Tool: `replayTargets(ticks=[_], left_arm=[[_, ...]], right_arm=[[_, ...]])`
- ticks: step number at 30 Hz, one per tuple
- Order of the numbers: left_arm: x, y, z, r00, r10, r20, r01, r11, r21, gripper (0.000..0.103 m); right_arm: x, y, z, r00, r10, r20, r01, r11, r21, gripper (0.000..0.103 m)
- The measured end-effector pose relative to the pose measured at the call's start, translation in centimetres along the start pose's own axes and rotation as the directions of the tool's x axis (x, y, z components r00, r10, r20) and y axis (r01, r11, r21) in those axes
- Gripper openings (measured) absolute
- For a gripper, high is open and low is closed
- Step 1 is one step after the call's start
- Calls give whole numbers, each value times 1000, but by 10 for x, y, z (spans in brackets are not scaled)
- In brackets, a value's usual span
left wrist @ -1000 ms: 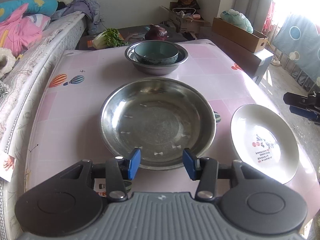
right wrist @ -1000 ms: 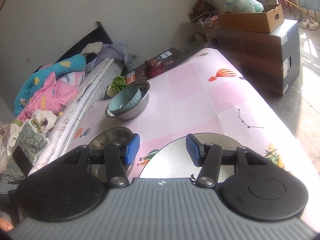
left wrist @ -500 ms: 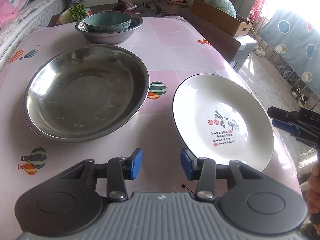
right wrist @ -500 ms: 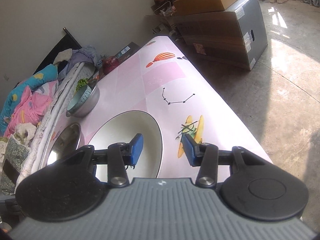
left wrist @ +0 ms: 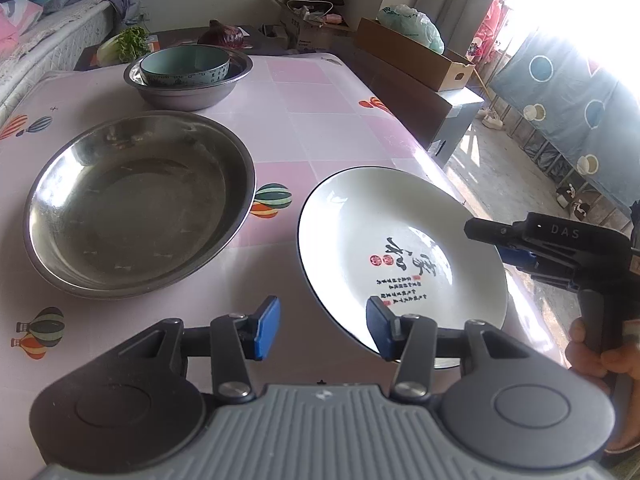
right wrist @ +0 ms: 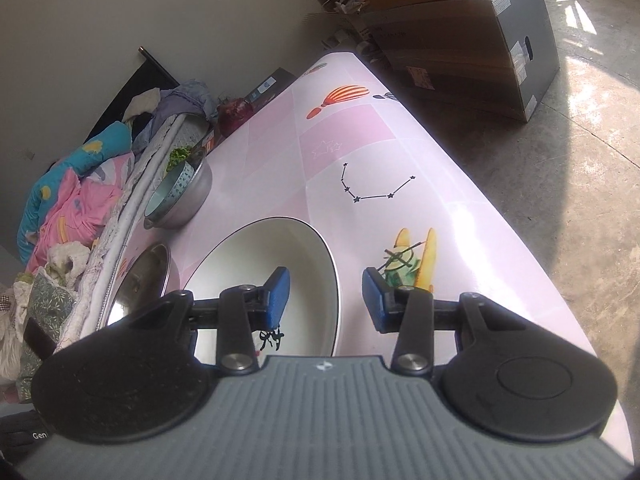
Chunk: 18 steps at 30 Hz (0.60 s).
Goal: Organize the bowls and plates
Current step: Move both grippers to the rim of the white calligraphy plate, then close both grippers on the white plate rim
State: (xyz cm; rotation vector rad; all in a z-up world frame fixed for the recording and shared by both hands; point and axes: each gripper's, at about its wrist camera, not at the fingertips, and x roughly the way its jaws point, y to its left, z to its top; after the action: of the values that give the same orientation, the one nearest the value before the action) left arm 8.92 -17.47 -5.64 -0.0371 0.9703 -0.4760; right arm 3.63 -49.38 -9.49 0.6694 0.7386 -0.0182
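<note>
Jaws, left: on my left gripper [left wrist: 322, 330] they were opening, blue pads apart, nothing pressed between them; the near rim of the white plate [left wrist: 384, 236] sat just under the right-hand pad.
Jaws, right: on my right gripper [right wrist: 324, 300] they were closing but not yet gripping; the plate's right rim lay in the gap, one pad above the plate's well, the other over the tablecloth.
Right gripper from the left view: I saw it [left wrist: 486, 238] reaching in over the plate's far-right edge, a hand [left wrist: 596, 356] on its handle.
White plate: flat on the pink tablecloth [left wrist: 320, 100], near its right edge, black rim, calligraphy and red seals in the well.
Large steel basin [left wrist: 136, 200]: left of the plate, close but not touching, empty.
Teal bowl [left wrist: 185, 65]: nested in a smaller steel bowl [left wrist: 188, 94] at the far end of the table.
Beyond the table: leafy greens [left wrist: 124, 44], a red cabbage [left wrist: 226, 34], cardboard boxes [left wrist: 412, 54].
Left side: a bed [right wrist: 76, 200] heaped with bright bedding.
</note>
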Motion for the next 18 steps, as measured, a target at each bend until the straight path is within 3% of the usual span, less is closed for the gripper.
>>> replayTargets(ticks=[7, 18], left_arm=[[28, -7, 4, 999, 19, -27, -20, 1000, -12, 26], [14, 2, -5, 997, 32, -64, -32, 999, -11, 25]], right_arm=[[13, 2, 0, 1000, 7, -24, -8, 1000, -5, 24], [6, 25, -17, 997, -35, -75, 30, 997, -64, 25]])
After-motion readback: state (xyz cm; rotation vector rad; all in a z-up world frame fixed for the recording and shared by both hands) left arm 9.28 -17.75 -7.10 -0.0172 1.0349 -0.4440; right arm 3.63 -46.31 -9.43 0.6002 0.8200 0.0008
